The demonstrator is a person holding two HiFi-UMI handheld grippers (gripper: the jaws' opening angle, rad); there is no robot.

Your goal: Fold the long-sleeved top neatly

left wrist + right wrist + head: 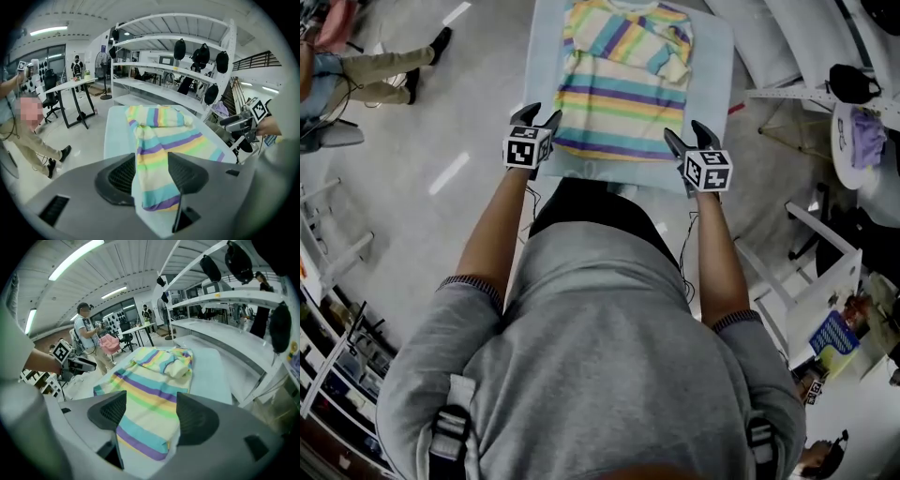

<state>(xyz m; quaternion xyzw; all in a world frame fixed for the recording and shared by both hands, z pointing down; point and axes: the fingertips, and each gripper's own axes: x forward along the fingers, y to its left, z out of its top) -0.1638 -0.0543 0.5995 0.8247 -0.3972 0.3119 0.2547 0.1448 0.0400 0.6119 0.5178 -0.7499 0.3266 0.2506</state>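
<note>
Nearest are two grippers, each bearing one cube (black-and-white square patterns). The left gripper (542, 112) and the right gripper (686, 131) both have their jaws spread apart and clamp nothing, and one near hem corner of the top (623, 84) lies in each gap. The one top, striped yellow, green, blue, purple and cream, lies flat on one pale blue table (712, 56), its two sleeves folded in over the chest. Beyond stands one white rack (173, 70), and one bystander (384, 66) shows at the left.
</note>
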